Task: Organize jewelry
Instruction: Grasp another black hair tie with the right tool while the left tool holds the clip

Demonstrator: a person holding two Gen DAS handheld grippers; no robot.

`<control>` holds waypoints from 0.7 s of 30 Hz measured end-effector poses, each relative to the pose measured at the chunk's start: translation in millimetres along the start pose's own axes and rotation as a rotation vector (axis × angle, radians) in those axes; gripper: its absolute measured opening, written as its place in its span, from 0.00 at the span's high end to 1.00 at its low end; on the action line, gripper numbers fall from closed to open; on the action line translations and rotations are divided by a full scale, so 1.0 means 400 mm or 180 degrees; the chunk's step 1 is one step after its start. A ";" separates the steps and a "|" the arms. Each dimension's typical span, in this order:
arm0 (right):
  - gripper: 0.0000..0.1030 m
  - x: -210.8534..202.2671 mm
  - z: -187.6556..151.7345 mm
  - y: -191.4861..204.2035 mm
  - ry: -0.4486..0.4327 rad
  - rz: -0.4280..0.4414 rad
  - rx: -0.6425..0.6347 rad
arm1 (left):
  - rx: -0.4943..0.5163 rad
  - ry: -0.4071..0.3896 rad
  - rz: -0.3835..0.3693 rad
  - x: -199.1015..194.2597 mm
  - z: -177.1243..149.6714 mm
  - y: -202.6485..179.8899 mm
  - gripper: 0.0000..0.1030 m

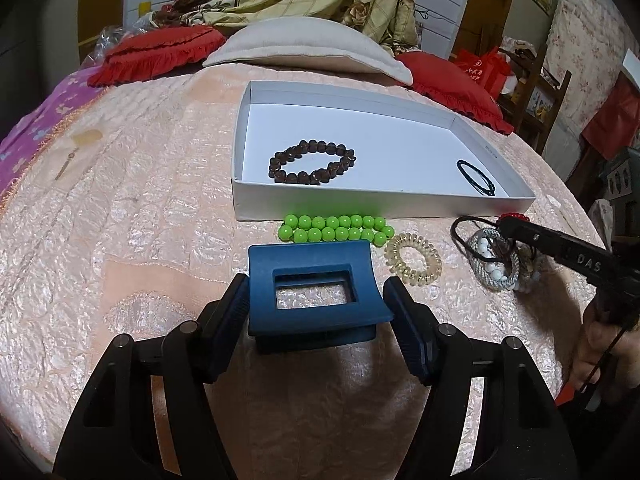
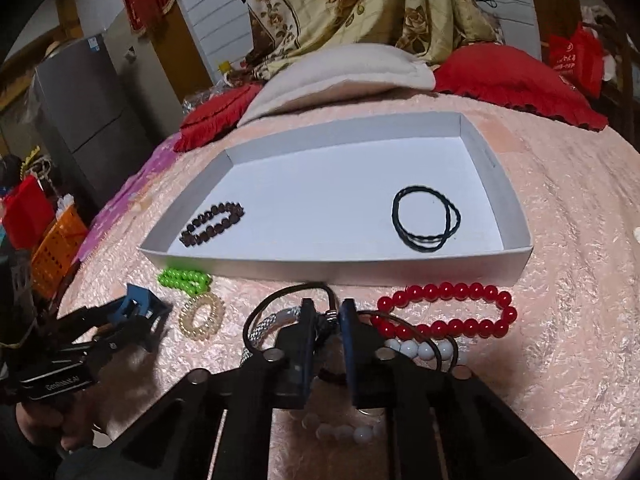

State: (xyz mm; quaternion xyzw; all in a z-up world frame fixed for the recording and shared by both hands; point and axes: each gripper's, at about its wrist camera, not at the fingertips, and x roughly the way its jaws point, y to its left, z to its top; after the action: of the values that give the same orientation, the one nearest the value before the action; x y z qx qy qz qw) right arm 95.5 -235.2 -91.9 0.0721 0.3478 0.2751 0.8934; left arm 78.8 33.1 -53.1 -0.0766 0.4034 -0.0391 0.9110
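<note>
A white shallow box lies on the pink bedspread, holding a brown bead bracelet and black hair ties. My left gripper is shut on a blue hair claw clip, just in front of a green bead bracelet and a clear coil hair tie. My right gripper is nearly closed over a pile of a black tie, a silver braided band and white beads. A red bead bracelet lies right of it.
A beige pillow and red cushions lie behind the box. An orange basket stands off the bed at left. A small gold item lies on the bedspread at far left.
</note>
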 end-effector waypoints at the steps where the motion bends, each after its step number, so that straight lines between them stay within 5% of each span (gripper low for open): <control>1: 0.95 -0.005 0.001 -0.003 -0.0018 0.0041 0.0039 | -0.0002 0.0001 -0.0002 0.000 0.000 0.000 0.34; 12: 0.95 -0.123 0.003 -0.020 -0.0387 0.0299 0.0234 | -0.0041 0.0016 -0.0043 -0.002 0.003 0.006 0.35; 21: 0.95 -0.176 -0.015 0.031 -0.0460 0.0106 0.0023 | -0.0038 -0.0109 -0.0064 -0.083 0.006 0.000 0.35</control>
State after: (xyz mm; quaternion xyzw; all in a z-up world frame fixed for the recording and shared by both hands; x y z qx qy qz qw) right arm 43.2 -263.5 -51.5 0.1007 0.2822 0.2828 0.9112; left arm 58.3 37.7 -27.3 -0.0868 0.3872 -0.0445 0.9168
